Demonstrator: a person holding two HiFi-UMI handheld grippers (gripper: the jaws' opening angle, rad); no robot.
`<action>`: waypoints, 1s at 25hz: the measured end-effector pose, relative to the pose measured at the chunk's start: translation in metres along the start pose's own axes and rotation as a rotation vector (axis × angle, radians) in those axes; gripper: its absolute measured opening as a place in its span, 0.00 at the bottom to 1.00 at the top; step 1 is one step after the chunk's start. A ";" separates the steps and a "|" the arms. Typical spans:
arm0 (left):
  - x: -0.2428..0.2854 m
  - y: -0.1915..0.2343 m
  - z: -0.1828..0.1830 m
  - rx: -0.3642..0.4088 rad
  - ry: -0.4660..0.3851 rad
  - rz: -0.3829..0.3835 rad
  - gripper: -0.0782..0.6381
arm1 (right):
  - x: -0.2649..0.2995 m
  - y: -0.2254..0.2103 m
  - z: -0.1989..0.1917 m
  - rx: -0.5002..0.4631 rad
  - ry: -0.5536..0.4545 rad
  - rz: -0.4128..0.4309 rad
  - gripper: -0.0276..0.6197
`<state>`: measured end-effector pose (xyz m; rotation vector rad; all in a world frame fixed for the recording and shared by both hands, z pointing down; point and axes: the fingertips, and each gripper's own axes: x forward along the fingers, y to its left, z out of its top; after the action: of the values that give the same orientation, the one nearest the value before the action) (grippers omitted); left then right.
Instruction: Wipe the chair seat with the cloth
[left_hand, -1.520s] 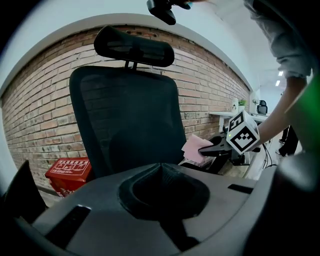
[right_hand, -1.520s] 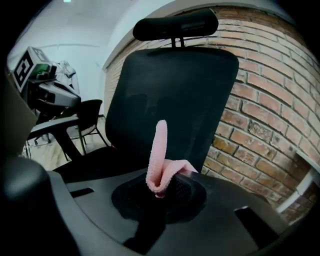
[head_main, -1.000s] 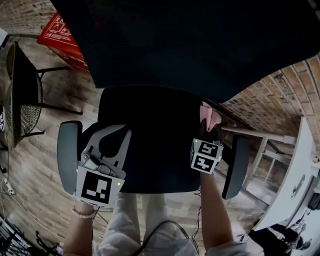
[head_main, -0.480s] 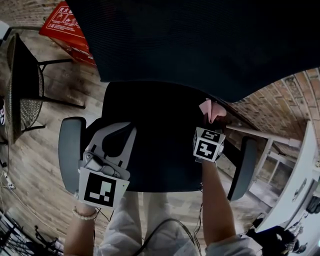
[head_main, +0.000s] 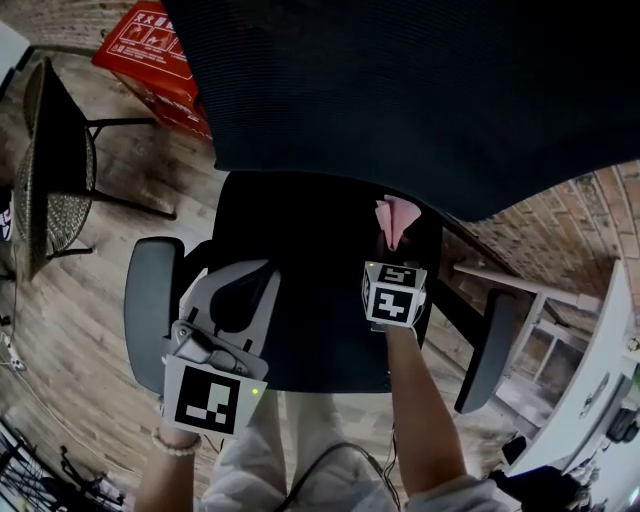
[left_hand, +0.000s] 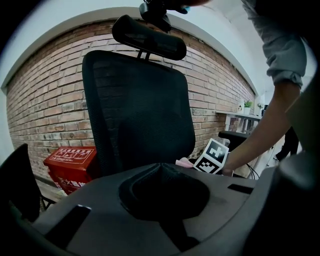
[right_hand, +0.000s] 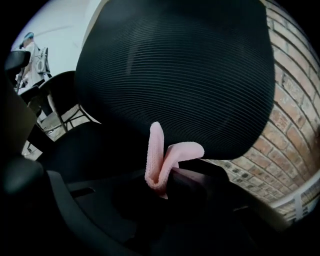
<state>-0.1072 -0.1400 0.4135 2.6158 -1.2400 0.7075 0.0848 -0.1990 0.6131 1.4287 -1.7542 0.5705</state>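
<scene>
Right tongs (head_main: 392, 244) pinching folded pink cloth (right_hand: 162, 155), cloth ends sticking out past the tips. Cloth sits over rear right part of black chair seat (head_main: 305, 250), close to mesh backrest (head_main: 420, 90); contact with seat unclear. Left tongs (head_main: 245, 274) pressed together, nothing between them, over seat's front left by grey armrest (head_main: 150, 300).

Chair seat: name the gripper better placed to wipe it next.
Right. The right gripper is shut on the pink cloth and sits over the chair seat near the backrest. The left gripper is shut on nothing at the seat's left edge.
</scene>
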 end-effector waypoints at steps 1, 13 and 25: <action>-0.003 0.002 0.000 -0.004 0.001 0.007 0.13 | 0.001 0.009 0.003 -0.008 -0.002 0.023 0.12; -0.035 0.019 -0.011 -0.035 0.022 0.091 0.13 | 0.004 0.132 0.037 -0.194 -0.061 0.301 0.13; -0.059 0.030 -0.008 -0.051 0.010 0.151 0.13 | -0.020 0.246 0.055 -0.281 -0.127 0.620 0.13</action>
<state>-0.1650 -0.1162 0.3909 2.4951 -1.4447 0.7019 -0.1653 -0.1633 0.5967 0.7281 -2.2867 0.5229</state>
